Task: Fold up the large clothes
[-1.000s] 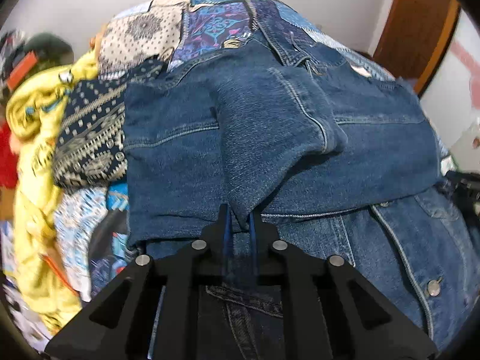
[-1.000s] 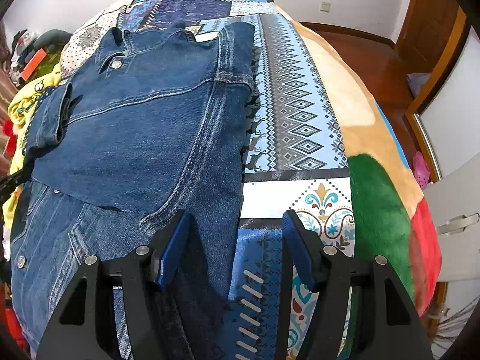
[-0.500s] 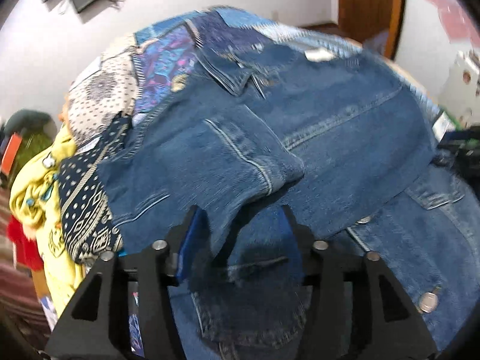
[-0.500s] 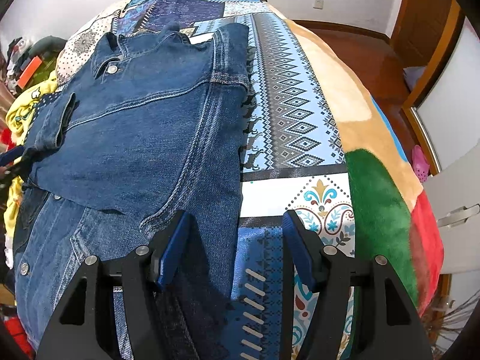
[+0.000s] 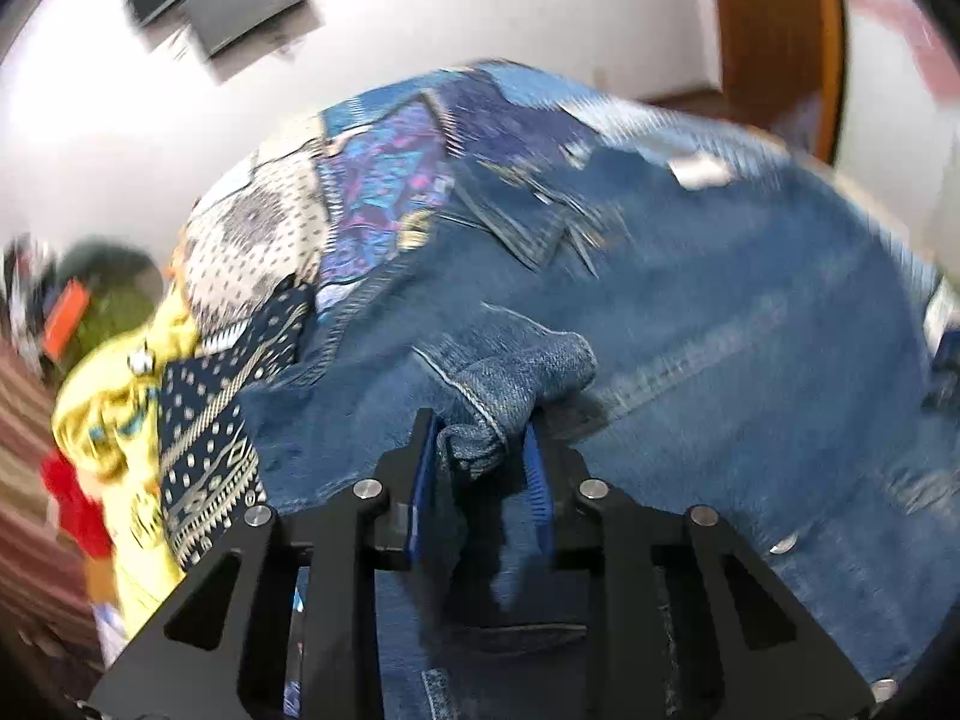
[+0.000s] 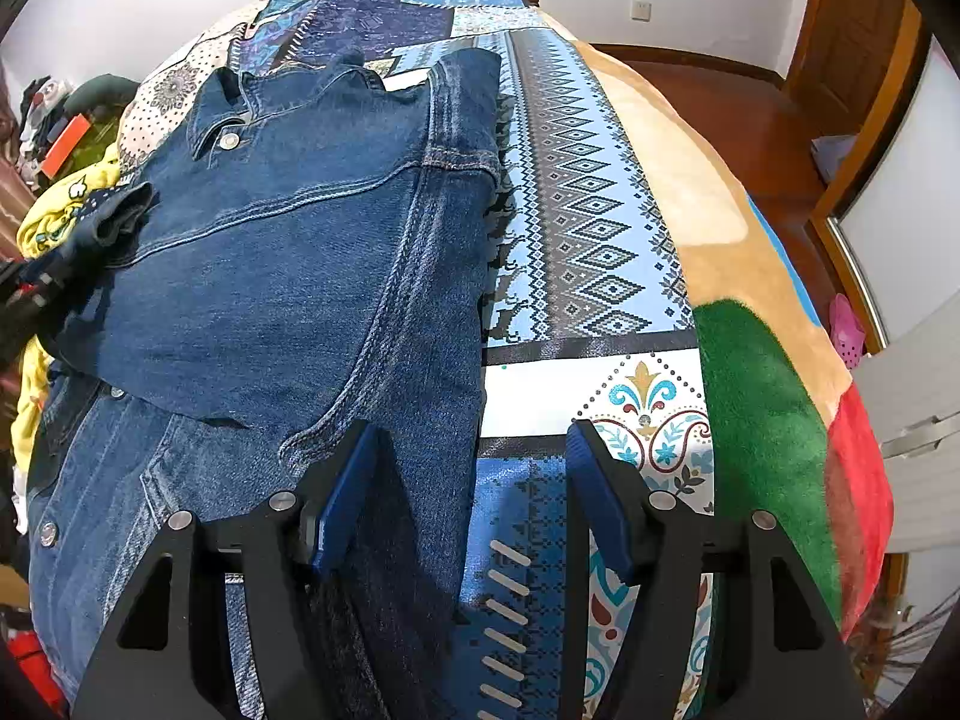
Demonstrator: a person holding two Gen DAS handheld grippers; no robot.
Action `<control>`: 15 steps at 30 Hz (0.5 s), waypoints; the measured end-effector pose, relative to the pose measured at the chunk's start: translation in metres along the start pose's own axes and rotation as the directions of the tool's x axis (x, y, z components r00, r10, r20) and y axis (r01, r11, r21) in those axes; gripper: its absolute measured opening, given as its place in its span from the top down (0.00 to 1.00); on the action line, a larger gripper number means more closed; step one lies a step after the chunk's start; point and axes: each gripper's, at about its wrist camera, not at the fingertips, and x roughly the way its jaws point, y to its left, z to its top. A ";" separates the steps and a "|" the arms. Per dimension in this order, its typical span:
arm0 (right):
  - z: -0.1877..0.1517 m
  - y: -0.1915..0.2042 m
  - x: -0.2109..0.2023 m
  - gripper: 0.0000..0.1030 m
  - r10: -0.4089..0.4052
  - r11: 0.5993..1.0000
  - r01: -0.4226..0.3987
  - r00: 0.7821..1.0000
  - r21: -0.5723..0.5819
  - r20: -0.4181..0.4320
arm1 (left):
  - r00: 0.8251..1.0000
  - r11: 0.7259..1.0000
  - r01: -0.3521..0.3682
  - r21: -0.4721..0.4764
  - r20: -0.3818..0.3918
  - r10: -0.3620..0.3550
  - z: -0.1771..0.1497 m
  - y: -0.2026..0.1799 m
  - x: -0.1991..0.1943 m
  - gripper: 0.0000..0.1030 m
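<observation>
A blue denim jacket (image 6: pixel 288 252) lies on the bed, collar at the far end, with one side folded over its back. In the left wrist view the jacket (image 5: pixel 720 312) fills the middle, blurred by motion. My left gripper (image 5: pixel 480 438) has the bunched sleeve cuff (image 5: pixel 516 372) between its blue pads; its jaws are closing and both pads touch the cloth. From the right wrist, that cuff (image 6: pixel 123 213) is raised at the jacket's left edge. My right gripper (image 6: pixel 471 438) stands open astride the jacket's right edge, one finger over denim, the other over the bedspread.
A patterned blue bedspread (image 6: pixel 576 210) covers the bed, with a green and red plush blanket (image 6: pixel 762 420) along its right side. A yellow garment (image 5: pixel 108 408) and a dark dotted cloth (image 5: pixel 210 438) are piled left of the jacket. A wooden door (image 6: pixel 852 30) stands far right.
My left gripper let go of the folded sleeve, opened wide, shifted and rolled, and has now narrowed on the sleeve cuff, which is bunched up. The right gripper has not moved.
</observation>
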 end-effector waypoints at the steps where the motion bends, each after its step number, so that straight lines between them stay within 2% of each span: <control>1: 0.000 0.000 0.000 0.40 0.000 1.000 0.000 1.000 0.000 -0.002 | 1.000 0.999 0.023 -0.049 0.005 -0.023 0.001 0.012 -0.005 0.74; 4: 0.000 0.001 0.000 0.40 -0.006 1.000 0.006 1.000 -0.004 -0.003 | 0.996 0.980 0.084 -0.179 0.016 -0.082 -0.004 0.049 -0.016 0.75; 8: 0.000 0.001 0.001 0.40 -0.009 1.000 0.009 1.000 0.004 0.000 | 0.985 0.918 0.167 -0.358 0.012 -0.175 -0.029 0.093 -0.016 0.79; 10: 0.000 0.001 0.001 0.40 -0.011 1.000 0.011 1.000 0.010 0.007 | 0.982 0.888 0.167 -0.429 -0.009 -0.189 -0.046 0.111 -0.011 0.79; 13: 0.000 0.002 0.001 0.40 -0.020 1.000 0.020 1.000 0.008 0.006 | 0.979 0.866 0.146 -0.478 -0.054 -0.195 -0.068 0.123 -0.002 0.79; 15: 0.000 0.004 0.001 0.40 -0.026 1.000 0.026 1.000 0.005 0.005 | 0.976 0.863 0.130 -0.488 -0.089 -0.198 -0.080 0.127 0.003 0.79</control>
